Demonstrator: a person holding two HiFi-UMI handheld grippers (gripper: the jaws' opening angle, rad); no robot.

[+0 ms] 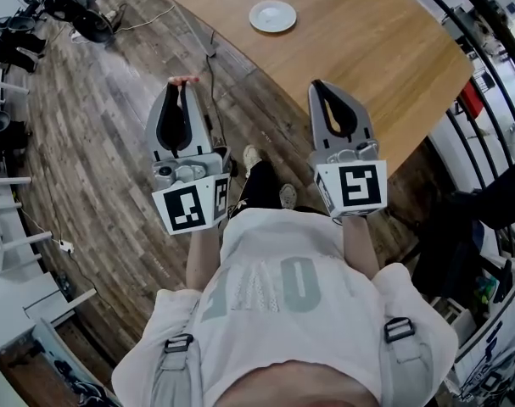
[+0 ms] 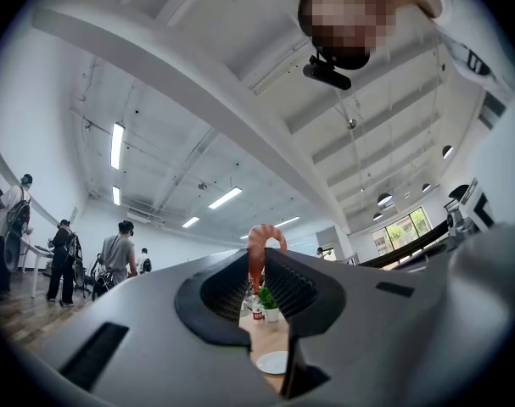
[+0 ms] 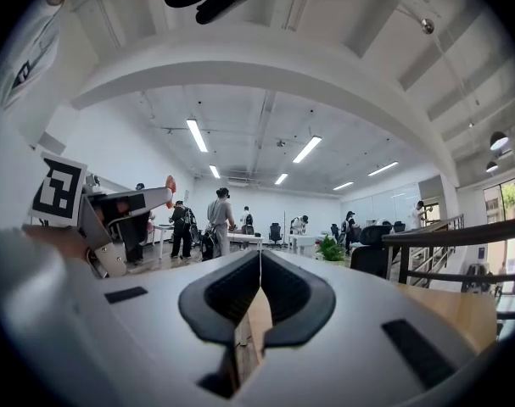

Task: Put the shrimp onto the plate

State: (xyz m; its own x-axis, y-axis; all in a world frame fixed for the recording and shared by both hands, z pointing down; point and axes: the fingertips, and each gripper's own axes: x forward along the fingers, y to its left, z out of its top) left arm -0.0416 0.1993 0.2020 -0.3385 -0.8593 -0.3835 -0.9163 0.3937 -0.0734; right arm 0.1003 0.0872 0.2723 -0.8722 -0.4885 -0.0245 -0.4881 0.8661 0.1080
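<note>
A pink shrimp (image 2: pixel 257 253) is pinched between the tips of my left gripper (image 2: pixel 264 265), which is shut on it. From the head view the shrimp (image 1: pixel 183 80) pokes out of the left gripper (image 1: pixel 182 86), held over the floor short of the table. A white plate (image 1: pixel 272 15) lies empty on the wooden table (image 1: pixel 367 49), far ahead of both grippers; it also shows low between the left jaws as the plate (image 2: pixel 272 361). My right gripper (image 1: pixel 319 86) is shut on nothing, its jaws pressed together (image 3: pixel 260 257). The right gripper view shows the left gripper (image 3: pixel 113 206) with the shrimp (image 3: pixel 170 185).
A black railing (image 1: pixel 486 66) runs along the table's right side. Cables and dark gear (image 1: pixel 79 15) lie on the plank floor at the left. A small potted plant (image 2: pixel 268 299) and a bottle stand on the table. Several people (image 3: pixel 216 219) stand far off.
</note>
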